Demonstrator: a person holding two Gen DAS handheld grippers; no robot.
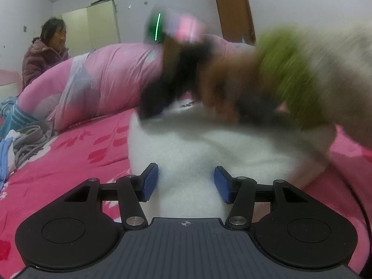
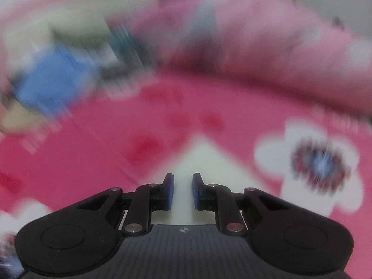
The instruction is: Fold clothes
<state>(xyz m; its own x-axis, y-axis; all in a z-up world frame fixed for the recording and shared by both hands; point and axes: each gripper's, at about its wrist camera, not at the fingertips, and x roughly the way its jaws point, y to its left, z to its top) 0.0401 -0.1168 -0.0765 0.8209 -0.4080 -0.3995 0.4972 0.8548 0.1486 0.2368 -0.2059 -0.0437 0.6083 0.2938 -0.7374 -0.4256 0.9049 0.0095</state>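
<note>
**White garment on the pink bed, both grippers over it**

White garment (image 1: 209, 153) lies bunched on the pink floral bedsheet (image 1: 69, 162), its near edge between the wide-apart fingers of the left gripper (image 1: 186, 181). In the right wrist view, a pale fold of cloth (image 2: 202, 158) runs between the right gripper (image 2: 183, 190) fingers, which stand narrow with a gap; no contact shows. Beyond the left fingers, a blurred hand (image 1: 223, 88) hovers above the garment. Farther left sit a clothes pile (image 1: 21, 137) and a rolled pink quilt (image 1: 104, 76).
</note>
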